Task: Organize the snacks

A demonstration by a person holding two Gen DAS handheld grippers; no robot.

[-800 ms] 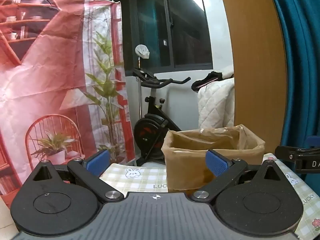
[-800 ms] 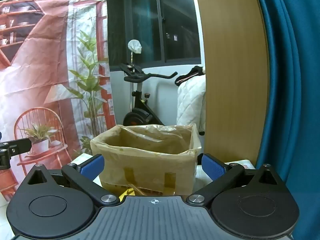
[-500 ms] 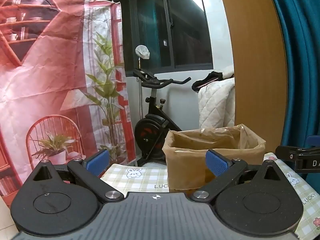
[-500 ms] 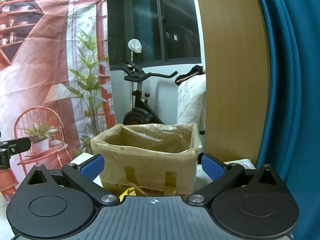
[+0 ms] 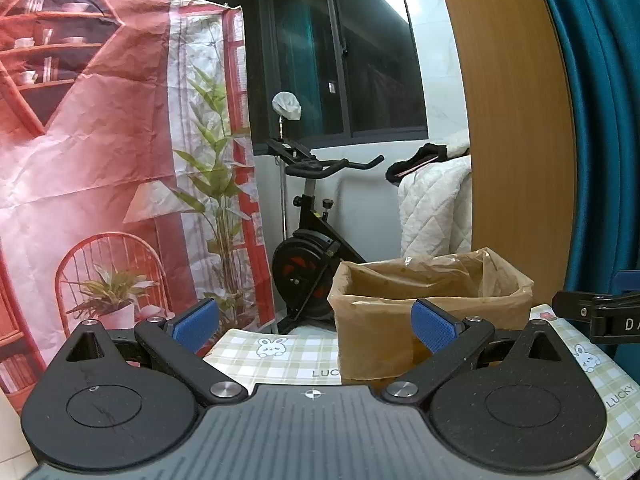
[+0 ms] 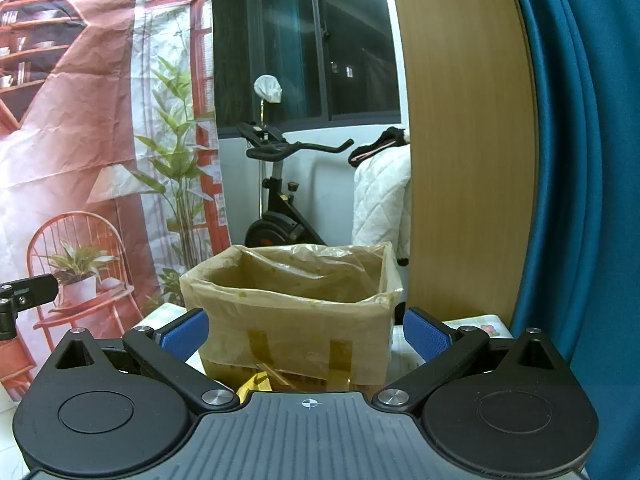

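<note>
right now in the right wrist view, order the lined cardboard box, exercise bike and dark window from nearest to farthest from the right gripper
1. lined cardboard box: just ahead of the open right gripper, on the table.
2. exercise bike: behind the box, on the floor.
3. dark window: back wall, above the bike.

Exercise bike [image 5: 316, 240] parked around 12 o'clock under the dark window [image 5: 360, 60], printed red backdrop [image 5: 100, 160] with a plant off at 10, white quilt [image 5: 436, 208] and teal curtain [image 5: 600, 120] around 2.
</note>
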